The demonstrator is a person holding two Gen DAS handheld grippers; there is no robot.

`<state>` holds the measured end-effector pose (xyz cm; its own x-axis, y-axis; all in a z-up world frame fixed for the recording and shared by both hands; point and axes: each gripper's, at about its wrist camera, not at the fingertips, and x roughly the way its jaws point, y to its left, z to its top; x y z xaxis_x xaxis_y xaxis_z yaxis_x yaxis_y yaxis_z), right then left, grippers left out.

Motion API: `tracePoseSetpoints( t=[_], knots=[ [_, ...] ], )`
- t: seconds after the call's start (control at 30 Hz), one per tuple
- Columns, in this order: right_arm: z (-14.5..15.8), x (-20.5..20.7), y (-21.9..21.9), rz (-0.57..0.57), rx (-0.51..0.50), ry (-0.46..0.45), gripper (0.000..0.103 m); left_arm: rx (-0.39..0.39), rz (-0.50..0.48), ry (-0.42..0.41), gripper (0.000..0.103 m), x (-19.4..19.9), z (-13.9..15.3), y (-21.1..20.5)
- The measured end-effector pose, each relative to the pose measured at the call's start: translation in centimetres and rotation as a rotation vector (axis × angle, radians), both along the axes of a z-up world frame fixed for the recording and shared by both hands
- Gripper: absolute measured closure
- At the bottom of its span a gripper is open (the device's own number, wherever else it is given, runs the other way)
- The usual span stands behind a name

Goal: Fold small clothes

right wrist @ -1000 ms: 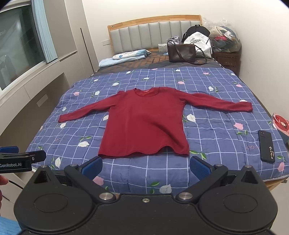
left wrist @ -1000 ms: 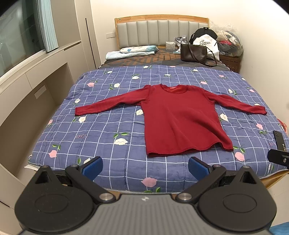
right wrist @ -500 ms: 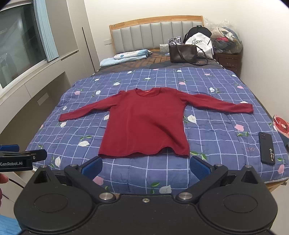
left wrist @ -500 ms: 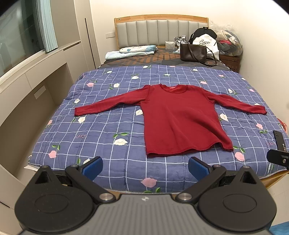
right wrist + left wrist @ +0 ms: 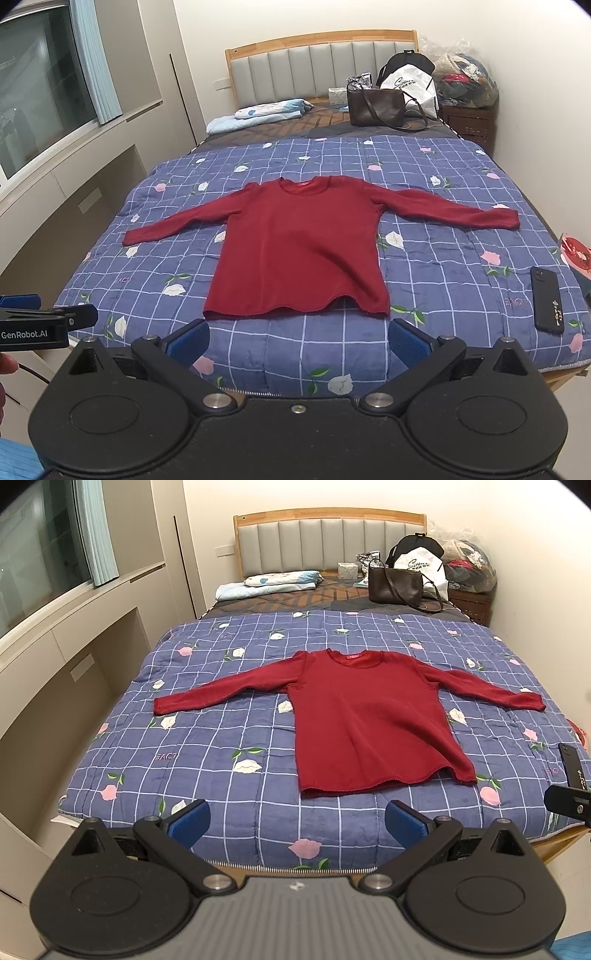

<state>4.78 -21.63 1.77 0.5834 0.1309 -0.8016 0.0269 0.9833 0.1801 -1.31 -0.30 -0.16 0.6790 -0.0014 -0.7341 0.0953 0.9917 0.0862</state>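
Note:
A dark red long-sleeved sweater (image 5: 365, 720) (image 5: 299, 251) lies flat on the blue flowered quilt (image 5: 221, 746) (image 5: 443, 280), sleeves spread to both sides, hem toward me. My left gripper (image 5: 297, 818) hovers open at the foot of the bed, short of the hem, with nothing between its blue pads. My right gripper (image 5: 298, 338) is likewise open and empty, just in front of the hem. Each gripper shows at the edge of the other's view, the right one (image 5: 569, 799) and the left one (image 5: 40, 325).
A black phone (image 5: 546, 299) (image 5: 570, 764) lies on the quilt's right front corner. At the head of the bed are a folded pillowcase (image 5: 273, 583), a brown handbag (image 5: 397, 585) and bags on a nightstand (image 5: 469, 602). A built-in ledge (image 5: 74, 657) lines the left.
Both grippers have drifted very slightly; the right view has shifted a little to the left. The sweater has not moved and both grippers stay open.

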Motion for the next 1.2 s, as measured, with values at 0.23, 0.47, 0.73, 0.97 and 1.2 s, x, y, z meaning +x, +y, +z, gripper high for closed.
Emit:
tracePoseSetpoints(
  t=[0.23, 0.47, 0.73, 0.97, 1.2],
  knots=[
    [0.0, 0.0, 0.0, -0.001, -0.001, -0.002, 0.0, -0.001, -0.003, -0.001, 0.0, -0.1, 0.1, 0.0],
    [0.0, -0.1, 0.0, -0.001, -0.001, -0.002, 0.0, -0.001, -0.008, -0.002, 0.0, -0.2, 0.3, 0.0],
    [0.1, -0.2, 0.0, -0.004, -0.014, 0.008, 0.0, 0.001, -0.009, 0.006, 0.0, -0.1, 0.1, -0.1],
    [0.1, 0.7, -0.1, -0.138, -0.118, 0.066, 0.0, 0.006, -0.006, 0.024, 0.0, 0.3, -0.2, 0.2],
    [0.4, 2.2, -0.5, -0.176, -0.054, 0.121, 0.0, 0.018, -0.004, 0.044, 0.0, 1.1, -0.1, 0.5]
  ],
)
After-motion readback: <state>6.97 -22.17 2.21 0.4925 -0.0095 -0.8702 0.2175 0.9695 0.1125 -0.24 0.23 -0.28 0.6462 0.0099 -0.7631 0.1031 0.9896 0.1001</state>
